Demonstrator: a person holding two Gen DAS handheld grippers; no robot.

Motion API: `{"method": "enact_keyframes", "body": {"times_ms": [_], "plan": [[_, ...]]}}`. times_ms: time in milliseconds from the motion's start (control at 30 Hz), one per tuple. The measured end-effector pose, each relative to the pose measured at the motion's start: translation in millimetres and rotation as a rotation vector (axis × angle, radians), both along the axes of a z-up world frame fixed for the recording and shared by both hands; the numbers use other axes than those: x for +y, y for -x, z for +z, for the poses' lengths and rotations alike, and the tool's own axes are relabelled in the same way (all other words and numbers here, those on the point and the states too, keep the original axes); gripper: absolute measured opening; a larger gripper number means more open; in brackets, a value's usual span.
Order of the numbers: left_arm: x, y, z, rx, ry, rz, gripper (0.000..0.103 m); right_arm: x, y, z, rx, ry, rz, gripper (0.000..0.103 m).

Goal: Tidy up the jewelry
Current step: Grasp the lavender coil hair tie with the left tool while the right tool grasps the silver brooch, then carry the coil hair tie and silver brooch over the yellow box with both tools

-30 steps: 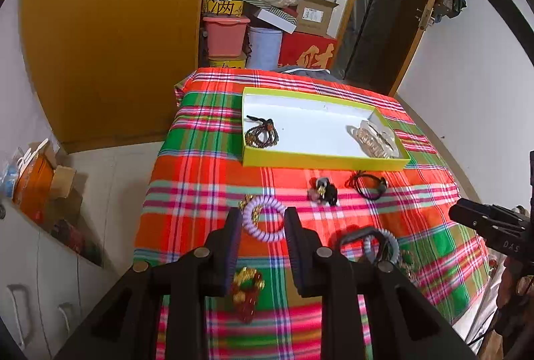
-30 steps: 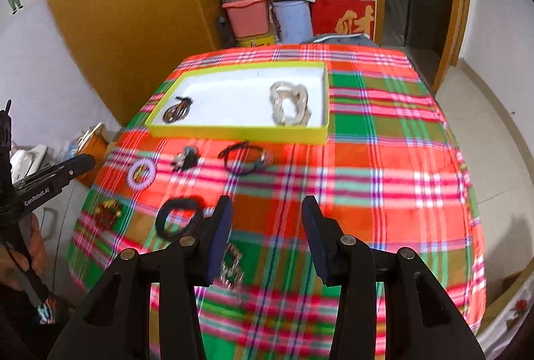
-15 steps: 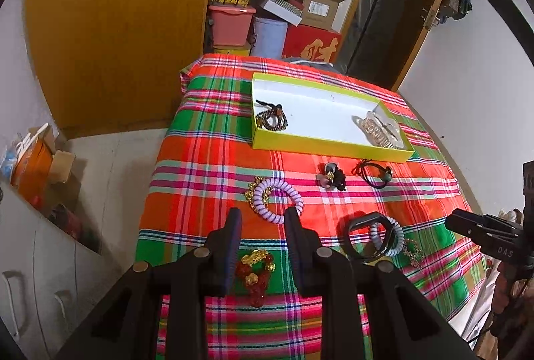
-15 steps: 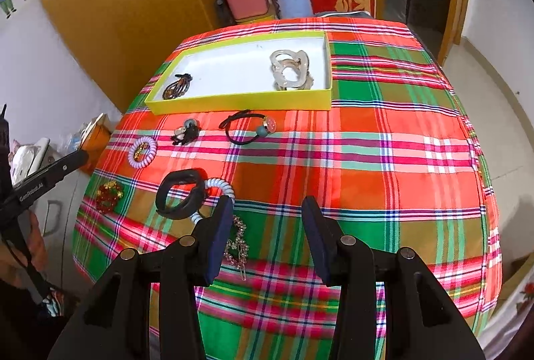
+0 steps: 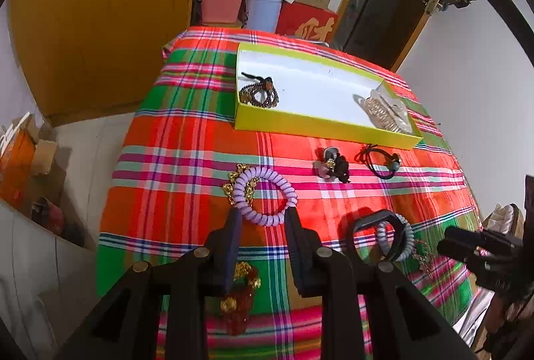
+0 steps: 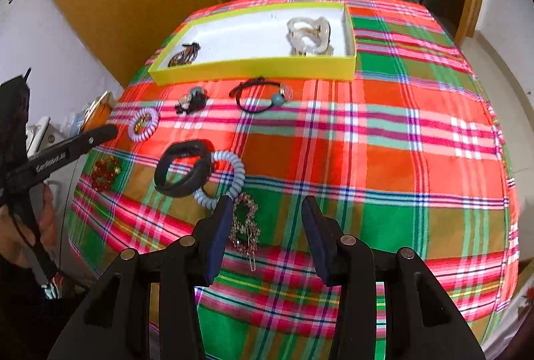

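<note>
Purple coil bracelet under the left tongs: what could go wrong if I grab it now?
1. The purple coil bracelet lies over a gold chain; closing the open left tongs may drag the chain along.
2. The coil is springy and could slip before reaching the yellow tray.
3. The red bead bracelet sits under the tongs and may get knocked.

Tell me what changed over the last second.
Both claws pulled back from the yellow tray, widening the view. The left claw stayed open, now framing the purple coil bracelet; the right claw stayed open beside the beaded hair clip. Nothing was grasped; the jewelry lies unmoved.
</note>
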State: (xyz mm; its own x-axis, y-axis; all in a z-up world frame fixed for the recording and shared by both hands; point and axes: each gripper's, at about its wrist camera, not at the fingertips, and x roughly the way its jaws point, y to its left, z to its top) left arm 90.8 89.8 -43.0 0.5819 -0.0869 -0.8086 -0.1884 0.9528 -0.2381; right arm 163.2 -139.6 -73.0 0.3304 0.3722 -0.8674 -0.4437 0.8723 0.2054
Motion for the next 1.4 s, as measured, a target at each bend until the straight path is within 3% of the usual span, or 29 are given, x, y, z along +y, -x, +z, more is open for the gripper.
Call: {"method": "enact_keyframes", "body": {"times_ms": [333,533,633,933,1400], "plan": [[6.4,-18.9,-21.4,0.061,0.008,0.050,0.026,6.6,1.6,-18.7,0.046,0.012,0.030,0.044],[4.0,-23.8,-24.1,0.060,-0.007,0.056,0.024,10.6,1.8,-22.5,0.037,0.031,0.044,0.031],[5.3,-23.3,-23.1,0.054,-0.003,0.061,0.012,11.6,1.1,-22.4,0.036,0.031,0.049,0.019],[5.1,-9.1,-10.1,0.002,-0.009,0.058,0.009,11.1,3.9,-18.5,0.018,0.027,0.055,0.011],[-5.3,12.8,27.3,-0.087,-0.006,0.025,0.009,1.5,5.9,4.4,-0.041,0.008,0.022,0.010]]}}
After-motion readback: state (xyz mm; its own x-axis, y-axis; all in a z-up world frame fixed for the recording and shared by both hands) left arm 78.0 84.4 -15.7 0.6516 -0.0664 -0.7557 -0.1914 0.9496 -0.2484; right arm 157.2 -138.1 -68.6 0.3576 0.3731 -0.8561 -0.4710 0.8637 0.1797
